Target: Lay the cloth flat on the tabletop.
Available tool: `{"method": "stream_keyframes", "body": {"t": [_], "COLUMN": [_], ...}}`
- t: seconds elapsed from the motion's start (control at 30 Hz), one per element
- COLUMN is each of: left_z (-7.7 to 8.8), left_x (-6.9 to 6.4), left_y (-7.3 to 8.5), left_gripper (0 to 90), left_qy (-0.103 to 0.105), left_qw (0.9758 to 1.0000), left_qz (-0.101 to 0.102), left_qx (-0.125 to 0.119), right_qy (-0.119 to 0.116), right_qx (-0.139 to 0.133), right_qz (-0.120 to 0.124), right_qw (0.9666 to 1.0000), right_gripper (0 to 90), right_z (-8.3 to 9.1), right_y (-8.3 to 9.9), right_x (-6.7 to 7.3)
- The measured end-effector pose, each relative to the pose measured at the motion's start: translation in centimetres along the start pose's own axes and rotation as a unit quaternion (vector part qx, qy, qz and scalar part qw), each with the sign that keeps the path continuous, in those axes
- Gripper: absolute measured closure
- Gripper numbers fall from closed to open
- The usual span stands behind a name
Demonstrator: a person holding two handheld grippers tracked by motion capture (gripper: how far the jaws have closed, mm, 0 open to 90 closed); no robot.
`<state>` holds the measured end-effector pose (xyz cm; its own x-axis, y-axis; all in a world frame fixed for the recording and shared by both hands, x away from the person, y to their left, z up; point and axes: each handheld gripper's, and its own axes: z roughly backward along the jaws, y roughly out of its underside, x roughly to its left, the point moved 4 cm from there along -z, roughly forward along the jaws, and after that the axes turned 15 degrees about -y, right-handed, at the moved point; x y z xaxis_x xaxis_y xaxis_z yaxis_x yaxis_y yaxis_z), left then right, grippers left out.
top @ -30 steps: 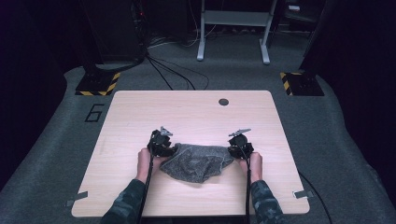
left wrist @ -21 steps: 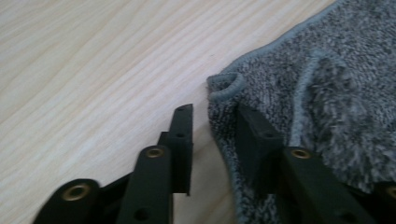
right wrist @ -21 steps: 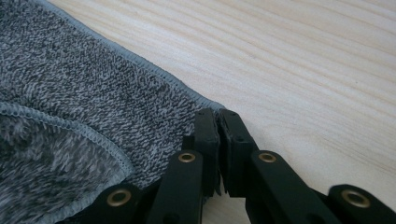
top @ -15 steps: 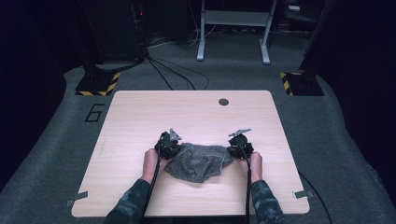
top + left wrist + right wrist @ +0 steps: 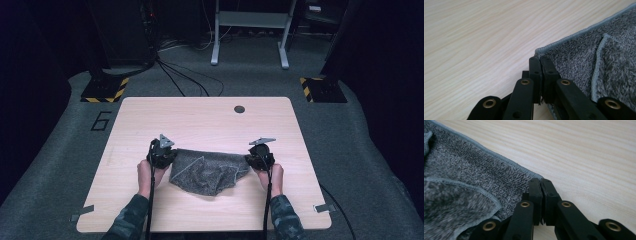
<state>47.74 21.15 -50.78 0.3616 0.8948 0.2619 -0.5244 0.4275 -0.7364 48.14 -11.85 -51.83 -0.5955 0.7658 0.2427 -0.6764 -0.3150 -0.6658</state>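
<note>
I had the grey towel (image 5: 209, 171) pinched at two corners, one in each hand. My left gripper (image 5: 540, 59) was clamped on the towel's corner right at its tips; its jaws had just been closing, and the hemmed corner sat between them with the cloth running off to the right of the jaws. My right gripper (image 5: 541, 180) was likewise closed on the opposite corner, the towel spreading away to the left of its jaws.

As I judged it, the grasping part was done: both far corners were secured. What remained was the spreading or folding itself, because the cloth between my grippers was rumpled, with a flap doubled over and the near part sagging toward me in a bunch.

Beyond both grippers the table (image 5: 200, 120) lay bare and wide, except for a small dark round cap (image 5: 239, 109) near the far edge, ahead of my right gripper and well apart from it. Outward of each gripper there was open wood before the table's side edges, so I had room to draw the corners apart or carry them forward
</note>
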Motion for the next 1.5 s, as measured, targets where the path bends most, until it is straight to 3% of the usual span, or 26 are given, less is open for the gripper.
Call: {"method": "stream_keyframes", "body": {"t": [0.17,0.3,0.37,0.47,0.67,0.7,0.73,0.83,0.9,1.0,1.07,1.13,1.2,1.3,1.37,1.4,1.43,1.47,1.5], "left_z": [0.9,1.3,1.5,1.7,1.7,1.5,1.2,0.1,-0.8,-2.0,-2.3,-1.5,0.6,4.7,6.6,6.6,7.5,7.5,7.5], "left_x": [0.1,0.1,0.0,-0.1,-0.1,0.0,0.0,0.4,1.0,2.6,4.1,6.0,8.0,9.5,9.8,9.8,9.4,8.7,8.7], "left_y": [0.6,1.5,2.0,2.4,2.3,2.3,2.1,1.2,0.0,-2.8,-5.6,-9.4,-13.5,-17.5,-18.0,-18.0,-16.9,-15.3,-15.3], "left_gripper": [88.3,88.6,88.8,89.0,89.4,89.4,89.4,89.5,89.6,89.7,89.7,89.7,89.7,89.7,89.7,89.7,89.7,89.6,89.6], "left_qy": [0.012,0.032,0.041,0.047,0.045,0.046,0.046,0.042,0.043,0.030,0.010,-0.010,-0.031,-0.055,-0.059,-0.059,-0.049,-0.041,-0.041], "left_qw": [0.9999,0.9994,0.9991,0.9985,0.9984,0.9985,0.9984,0.9987,0.9984,0.9991,0.9991,0.9977,0.9944,0.9880,0.9847,0.9847,0.9836,0.9846,0.9846], "left_qz": [0.000,0.016,0.013,0.027,0.034,0.030,0.032,0.028,0.036,0.030,0.038,0.050,0.051,0.033,0.023,0.023,0.020,0.012,0.012], "left_qx": [-0.001,0.001,0.008,0.007,0.008,0.009,0.011,0.012,0.007,0.003,-0.015,-0.043,-0.087,-0.141,-0.163,-0.163,-0.173,-0.170,-0.170], "right_qy": [-0.008,-0.026,-0.028,-0.031,-0.033,-0.034,-0.031,-0.022,-0.014,0.003,0.026,0.044,0.064,0.078,0.077,0.077,0.068,0.061,0.061], "right_qx": [-0.012,-0.019,-0.017,-0.017,-0.021,-0.021,-0.023,-0.021,-0.023,-0.027,-0.032,-0.052,-0.083,-0.142,-0.169,-0.169,-0.187,-0.189,-0.189], "right_qz": [0.006,0.003,0.004,0.002,0.000,0.012,0.003,0.007,0.017,0.026,0.044,0.056,0.079,0.129,0.154,0.154,0.169,0.174,0.174], "right_qw": [0.9999,0.9995,0.9995,0.9994,0.9992,0.9991,0.9992,0.9995,0.9995,0.9993,0.9982,0.9961,0.9913,0.9783,0.9704,0.9704,0.9652,0.9646,0.9646], "right_gripper": [87.8,88.1,88.3,88.5,88.7,88.8,88.8,89.0,89.1,89.2,89.2,89.3,89.3,89.3,89.2,89.2,89.2,89.2,89.2], "right_z": [0.8,1.0,1.1,1.4,1.8,1.8,1.8,1.5,1.3,1.0,1.2,2.1,4.2,8.5,10.9,10.9,12.4,12.6,12.6], "right_y": [-0.4,0.0,0.3,0.6,0.6,0.5,0.3,-1.0,-2.6,-6.1,-8.9,-12.3,-15.9,-20.1,-21.2,-21.2,-20.8,-20.0,-20.0], "right_x": [0.7,1.4,1.8,2.3,2.6,2.4,2.5,1.8,1.0,0.2,-0.5,-0.8,-0.7,0.8,2.1,2.1,3.1,3.5,3.5]}}
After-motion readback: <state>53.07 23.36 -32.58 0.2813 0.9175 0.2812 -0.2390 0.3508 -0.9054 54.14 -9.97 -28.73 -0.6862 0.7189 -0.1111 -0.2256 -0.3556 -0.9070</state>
